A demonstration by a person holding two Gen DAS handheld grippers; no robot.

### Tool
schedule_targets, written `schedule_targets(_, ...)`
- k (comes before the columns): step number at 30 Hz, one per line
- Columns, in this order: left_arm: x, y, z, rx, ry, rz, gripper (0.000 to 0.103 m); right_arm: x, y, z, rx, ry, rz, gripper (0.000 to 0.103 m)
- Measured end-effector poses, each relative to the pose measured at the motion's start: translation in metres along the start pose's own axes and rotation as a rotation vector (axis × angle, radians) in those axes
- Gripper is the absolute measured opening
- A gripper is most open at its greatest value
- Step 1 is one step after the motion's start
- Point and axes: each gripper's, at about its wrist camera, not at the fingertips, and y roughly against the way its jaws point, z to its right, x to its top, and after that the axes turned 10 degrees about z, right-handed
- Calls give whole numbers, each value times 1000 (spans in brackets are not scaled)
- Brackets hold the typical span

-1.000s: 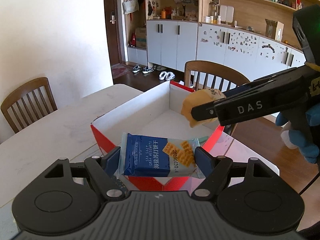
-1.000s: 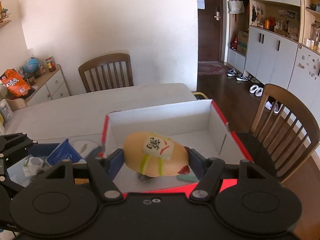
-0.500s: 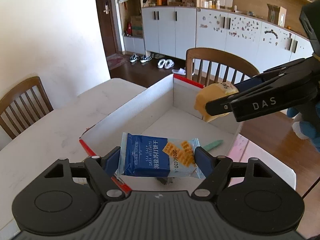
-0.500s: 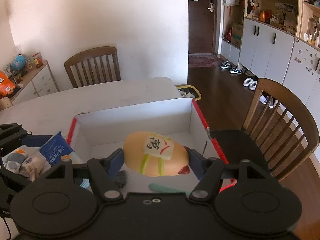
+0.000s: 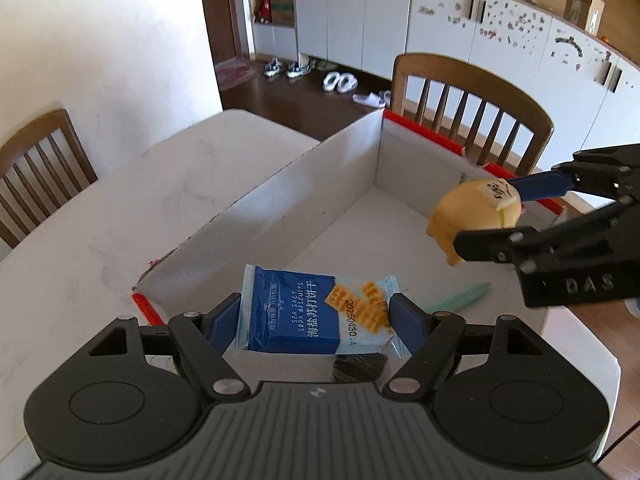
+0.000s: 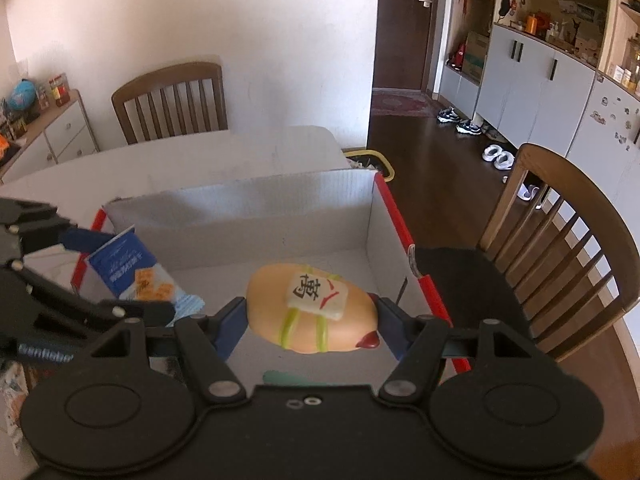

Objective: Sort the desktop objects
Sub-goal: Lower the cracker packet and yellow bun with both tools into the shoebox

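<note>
My left gripper is shut on a blue soda biscuit packet and holds it above the near end of an open white cardboard box with red edges. My right gripper is shut on a yellow bun-shaped toy with a white label and holds it over the same box. The toy and right gripper also show at the right in the left wrist view. The packet and left gripper show at the left in the right wrist view.
A green flat item and a dark object lie on the box floor. The box stands on a white table. Wooden chairs stand around it. A drawer cabinet is at the far left.
Both grippers have moved forward and tilted down over the box, each still holding its object. The box floor now fills more of both views.
</note>
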Motion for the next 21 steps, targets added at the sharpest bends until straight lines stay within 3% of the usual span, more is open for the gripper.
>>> schedule_targets(9,7,-33,-3,4,11,-88,79,-12,-22,-11,49,118,-76,69)
schedule_targets(21,14,-64,-5,-6,44,-184,79,-21,-44,-21,92,183,-154,69)
